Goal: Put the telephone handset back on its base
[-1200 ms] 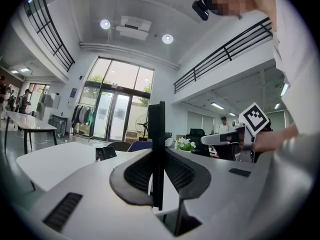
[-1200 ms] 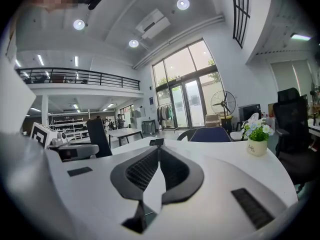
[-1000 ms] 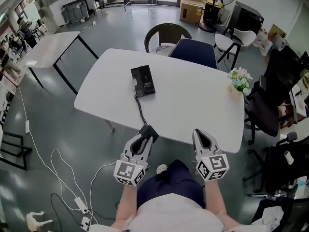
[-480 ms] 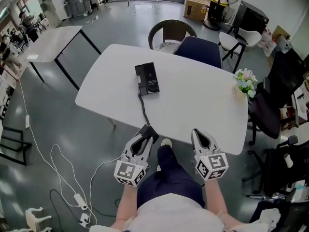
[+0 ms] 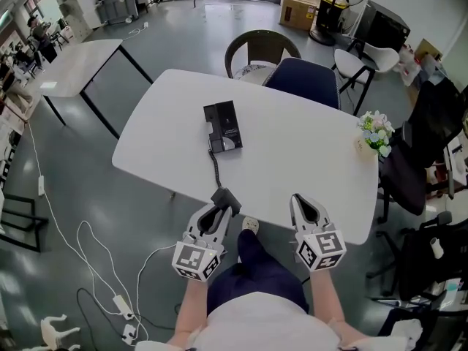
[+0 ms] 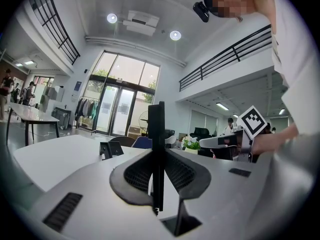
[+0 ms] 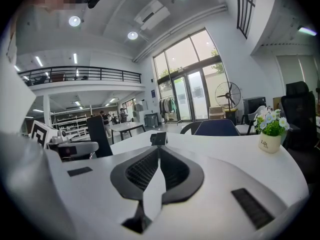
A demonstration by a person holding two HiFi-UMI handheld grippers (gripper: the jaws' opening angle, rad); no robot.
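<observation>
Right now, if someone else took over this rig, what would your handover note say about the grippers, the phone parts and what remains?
Left gripper: shut on the telephone handset, held upright on edge between its jaws, at the near edge of the table.
Right gripper: shut, nothing in it, beside the left one.
Base: on the table toward the far side, well apart from the handset; the cord runs from it to the handset.
Done: the handset is grasped.
Left: carry it forward to the base, lay it in place and let go.
</observation>
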